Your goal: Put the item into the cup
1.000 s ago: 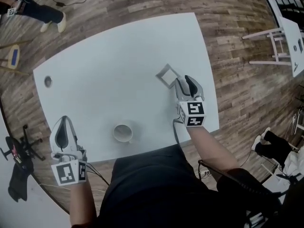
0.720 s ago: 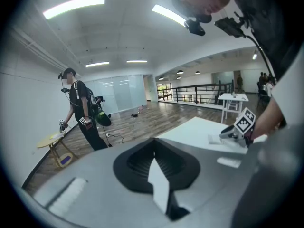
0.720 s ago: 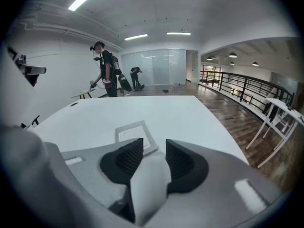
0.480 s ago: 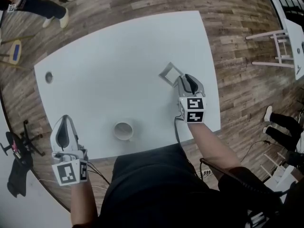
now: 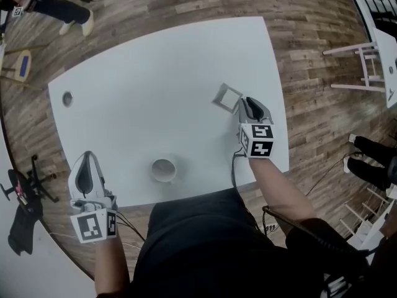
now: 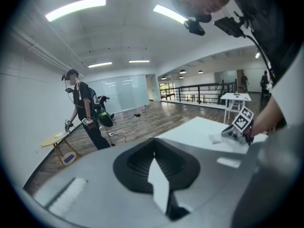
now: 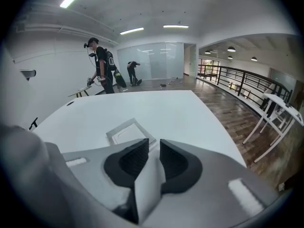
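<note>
Grey item corner hidden inside closing right tool

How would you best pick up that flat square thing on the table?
The square lies flat and thin on the table, so I'd pinch its near corner, coming in low from the person's side; its top offers nothing to close on.

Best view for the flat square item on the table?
Right gripper view: flat square item largest, border and inner panel clear; its near corner sits between the right hand-held gripper's jaws, which have just been closing. Head view: whole but small. Left gripper view: a distant pale sliver.
</note>
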Demonstrator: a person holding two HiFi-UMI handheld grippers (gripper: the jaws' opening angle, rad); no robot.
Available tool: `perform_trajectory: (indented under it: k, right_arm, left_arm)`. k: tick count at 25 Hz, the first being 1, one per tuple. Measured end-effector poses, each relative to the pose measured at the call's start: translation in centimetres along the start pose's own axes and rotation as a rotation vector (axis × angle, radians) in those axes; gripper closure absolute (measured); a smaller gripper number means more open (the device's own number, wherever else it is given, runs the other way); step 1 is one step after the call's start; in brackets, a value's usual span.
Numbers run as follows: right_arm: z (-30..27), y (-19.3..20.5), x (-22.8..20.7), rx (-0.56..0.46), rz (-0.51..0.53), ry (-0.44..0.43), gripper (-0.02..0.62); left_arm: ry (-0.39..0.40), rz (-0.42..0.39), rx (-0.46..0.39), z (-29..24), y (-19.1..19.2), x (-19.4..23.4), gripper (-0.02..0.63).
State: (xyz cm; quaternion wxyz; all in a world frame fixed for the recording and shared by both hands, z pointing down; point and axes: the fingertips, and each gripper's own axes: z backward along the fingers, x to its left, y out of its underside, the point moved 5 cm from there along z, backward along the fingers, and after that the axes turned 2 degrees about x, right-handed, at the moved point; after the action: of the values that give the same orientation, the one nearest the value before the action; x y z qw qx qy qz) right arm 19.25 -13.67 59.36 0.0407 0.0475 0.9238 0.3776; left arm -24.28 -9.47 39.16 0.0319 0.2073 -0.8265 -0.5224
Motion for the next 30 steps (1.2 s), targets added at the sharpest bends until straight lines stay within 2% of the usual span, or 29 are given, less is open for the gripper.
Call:
perform_trajectory:
  k: [1,3,12,16,20,24,30]
  right_arm:
    - [0.1,-0.1,-0.1,-0.004,-0.001,0.004,0.501]
    - [0.0,-0.3,-0.2,-0.002,-0.003,0.004,0.479]
    - [-1.1,-0.3,-0.2,0.072,-0.027,-0.017,0.479]
    - [-1.2,-0.4,-0.1,0.098,0.023,-0.004,0.480]
    - [-1.5,-0.7,0.1,0.120,0.091,0.005,0.555]
    - [-1.9,-0.8,0.2,0.109,0.091,0.004,0.583]
    - [-1.6,-0.6,0.3,0.086,0.060,0.012,0.591]
  left_arm:
    - [-0.001,0.001,-0.001,0.0,0.0,0.1,0.606]
    - [-0.004,0.003,-0.001,0.1,0.0,0.2,0.606]
    - [-0.020,0.005,-0.003,0.6,0.0,0.0,0.604]
    - [-0.028,0.009,-0.001,0.9,0.1,0.0,0.606]
    - [-0.027,0.010,-0.004,0.9,0.1,0.0,0.604]
    - [-0.030,0.007,-0.007,1.0,0.0,0.3,0.604]
    - [-0.031,0.006,-0.014,1.2,0.1,0.5,0.604]
